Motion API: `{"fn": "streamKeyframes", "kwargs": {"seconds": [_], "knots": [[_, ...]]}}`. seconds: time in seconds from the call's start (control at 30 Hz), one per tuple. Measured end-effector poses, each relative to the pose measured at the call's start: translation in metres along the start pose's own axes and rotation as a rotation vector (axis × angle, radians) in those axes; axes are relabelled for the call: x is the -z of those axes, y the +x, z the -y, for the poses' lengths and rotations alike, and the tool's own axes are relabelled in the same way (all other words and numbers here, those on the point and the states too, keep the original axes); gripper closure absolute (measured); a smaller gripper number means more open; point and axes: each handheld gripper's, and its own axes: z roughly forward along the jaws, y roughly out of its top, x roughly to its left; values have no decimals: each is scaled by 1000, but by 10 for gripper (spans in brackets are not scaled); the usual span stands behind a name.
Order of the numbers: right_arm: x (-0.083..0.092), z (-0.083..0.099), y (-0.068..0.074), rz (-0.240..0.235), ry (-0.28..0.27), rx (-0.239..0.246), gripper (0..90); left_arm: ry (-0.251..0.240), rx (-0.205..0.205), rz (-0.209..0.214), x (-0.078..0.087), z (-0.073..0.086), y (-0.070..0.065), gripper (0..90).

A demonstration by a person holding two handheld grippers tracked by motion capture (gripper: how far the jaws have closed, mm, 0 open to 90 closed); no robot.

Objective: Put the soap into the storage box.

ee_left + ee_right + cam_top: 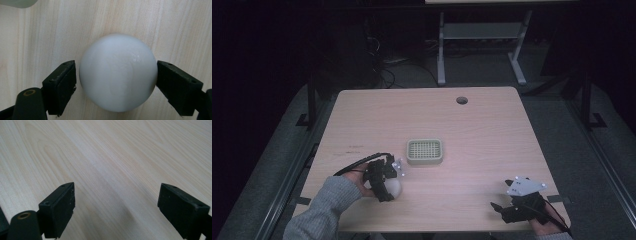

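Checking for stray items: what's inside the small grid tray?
The small grid tray shows only its own grid of holes from the high view; nothing sits on it. Anything beneath it is covered.

A smooth white ball (118,72) sits on the pale wood-grain counter (175,30) between the two black jaws of the left hand-held gripper (116,82). The right jaw seems to touch the ball; a thin gap shows at the left jaw. A pale object's edge (18,3) shows at the top left corner.

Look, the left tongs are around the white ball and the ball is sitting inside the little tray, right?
Not quite. The white ball sits between the left tongs on the bare table, beside the tray, not inside it. The high view shows this.
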Motion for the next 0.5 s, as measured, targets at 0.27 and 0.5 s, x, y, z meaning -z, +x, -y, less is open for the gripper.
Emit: {"fn": "streamKeyframes", "kwargs": {"seconds": [0.27, 0.5], "knots": [[0, 0, 0, 1, -2, -1, 139, 16, -1, 8, -6, -1, 1, 180], [0, 0, 0, 0, 1, 4, 139, 26, -3, 15, -10, -1, 2, 196]]}}
